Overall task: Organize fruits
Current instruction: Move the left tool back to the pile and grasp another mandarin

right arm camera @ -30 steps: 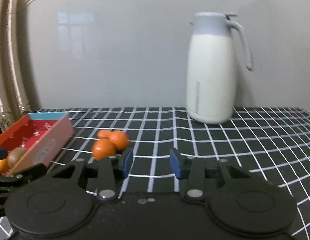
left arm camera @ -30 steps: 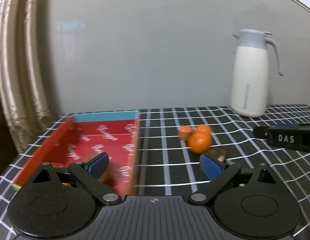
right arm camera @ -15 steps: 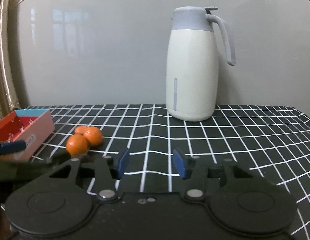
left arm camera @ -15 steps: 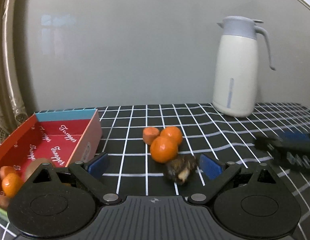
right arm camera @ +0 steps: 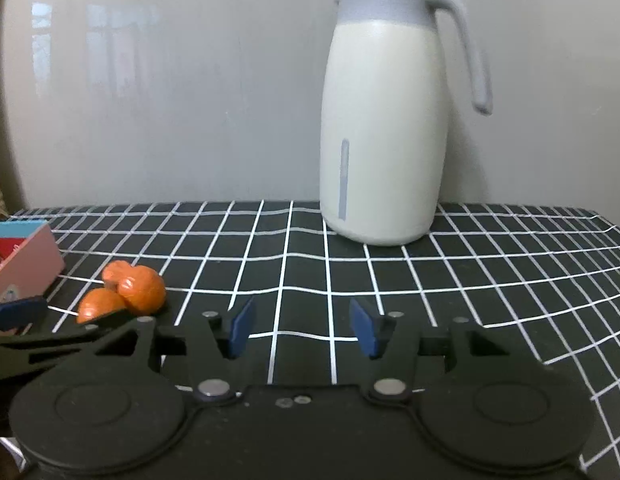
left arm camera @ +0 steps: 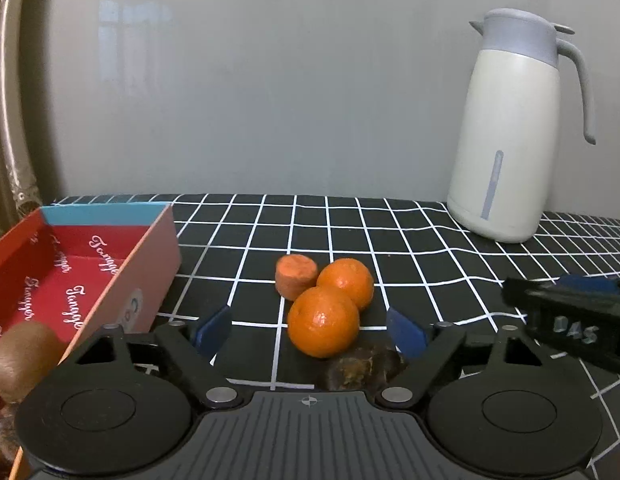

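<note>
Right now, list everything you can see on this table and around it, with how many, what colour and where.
Oranges: two, orange, touching, mid-cloth ahead of the left gripper.
Carrot chunk: one, orange, just behind the oranges.
Dark fruit: one, brown-black, near side of the front orange, partly hidden.
Box: one, red inside with a blue end, left side.
Kiwi: one, brown, in the box's near end.
Jug: one, cream with grey lid, back right by the wall.
Tablecloth: one, black with white grid.
Left gripper: black, blue pads, open around the front orange.
Right gripper: black, blue pads, open, empty.
</note>
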`<state>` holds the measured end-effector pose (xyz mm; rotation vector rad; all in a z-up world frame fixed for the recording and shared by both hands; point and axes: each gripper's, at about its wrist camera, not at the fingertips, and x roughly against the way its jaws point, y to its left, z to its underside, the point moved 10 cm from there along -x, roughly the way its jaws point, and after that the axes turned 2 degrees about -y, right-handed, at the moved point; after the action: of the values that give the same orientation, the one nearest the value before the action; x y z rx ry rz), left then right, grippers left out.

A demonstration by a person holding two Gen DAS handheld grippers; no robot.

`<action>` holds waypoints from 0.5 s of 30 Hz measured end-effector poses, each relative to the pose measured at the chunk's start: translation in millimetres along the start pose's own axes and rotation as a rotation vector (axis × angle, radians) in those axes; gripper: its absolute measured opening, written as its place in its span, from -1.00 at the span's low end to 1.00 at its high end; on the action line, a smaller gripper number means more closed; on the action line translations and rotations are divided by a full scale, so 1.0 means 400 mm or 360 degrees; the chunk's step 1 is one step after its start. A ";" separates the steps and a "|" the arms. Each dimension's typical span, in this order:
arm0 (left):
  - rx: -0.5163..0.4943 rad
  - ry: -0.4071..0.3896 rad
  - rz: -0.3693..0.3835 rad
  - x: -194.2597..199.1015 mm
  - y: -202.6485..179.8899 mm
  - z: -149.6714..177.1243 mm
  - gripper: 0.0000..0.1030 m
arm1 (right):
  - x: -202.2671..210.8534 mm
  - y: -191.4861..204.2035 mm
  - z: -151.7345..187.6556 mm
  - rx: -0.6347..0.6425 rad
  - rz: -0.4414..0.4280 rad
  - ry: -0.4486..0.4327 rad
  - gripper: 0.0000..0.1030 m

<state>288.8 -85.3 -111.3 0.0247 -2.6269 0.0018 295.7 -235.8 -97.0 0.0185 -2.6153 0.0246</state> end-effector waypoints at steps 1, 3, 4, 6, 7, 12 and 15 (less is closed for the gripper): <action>0.0004 0.0004 -0.0005 -0.006 0.001 -0.001 0.64 | -0.006 0.001 0.002 -0.0008 -0.0005 0.0009 0.00; 0.0029 0.0012 -0.0001 -0.017 0.003 -0.003 0.64 | -0.014 0.001 0.006 -0.0017 -0.0016 0.0021 0.01; 0.0040 0.0014 -0.0001 -0.024 0.003 -0.004 0.63 | -0.014 0.001 0.008 -0.0015 -0.0018 0.0025 0.03; 0.0049 0.0029 -0.0002 -0.037 0.000 -0.005 0.55 | -0.014 -0.004 0.011 -0.0010 -0.0015 0.0028 0.05; 0.0051 0.0051 -0.0001 -0.045 -0.004 -0.003 0.31 | -0.014 -0.009 0.013 -0.0009 -0.0012 0.0032 0.05; 0.0045 0.0131 0.0044 -0.056 -0.016 0.014 -0.17 | -0.001 -0.041 0.011 -0.0023 0.0016 0.0017 0.11; 0.0046 0.0115 0.0045 -0.044 -0.018 0.013 -0.18 | 0.009 -0.050 0.009 -0.0023 0.0018 0.0008 0.17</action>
<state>301.5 -92.0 -124.4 -0.0022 -2.5545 0.0497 291.1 -255.9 -98.2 -0.0013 -2.6105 0.0101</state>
